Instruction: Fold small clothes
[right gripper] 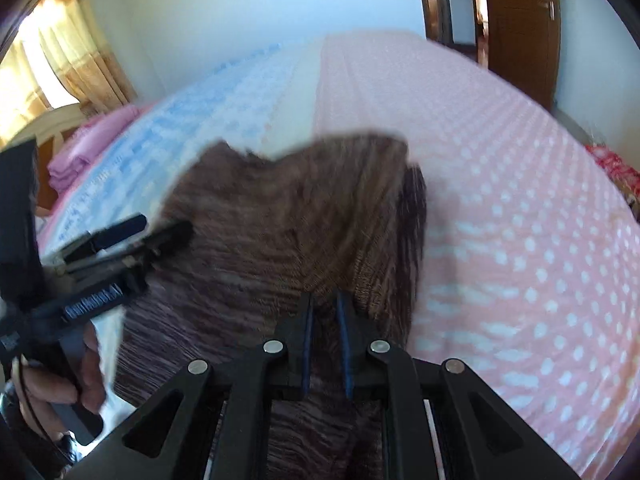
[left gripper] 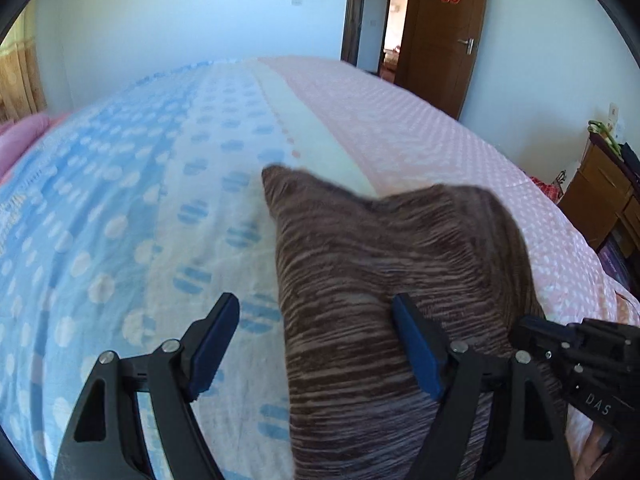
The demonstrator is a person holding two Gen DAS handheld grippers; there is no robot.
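A brown striped garment [left gripper: 384,264] lies on the bed and hangs up toward the right gripper. It also fills the middle of the right wrist view [right gripper: 280,220]. My left gripper [left gripper: 316,312] is open, its fingers wide apart over the garment's left edge, one finger over the sheet and one over the cloth. My right gripper [right gripper: 326,304] is shut on a fold of the garment and lifts it; the view is blurred. The left gripper shows at the left of the right wrist view [right gripper: 160,228], at the garment's edge.
The bed has a blue spotted sheet [left gripper: 120,208] on the left and a pink spotted sheet [left gripper: 420,128] on the right. Pink folded bedding [right gripper: 92,140] lies at the far left. A wooden door [left gripper: 444,32] and a wooden cabinet [left gripper: 604,192] stand to the right.
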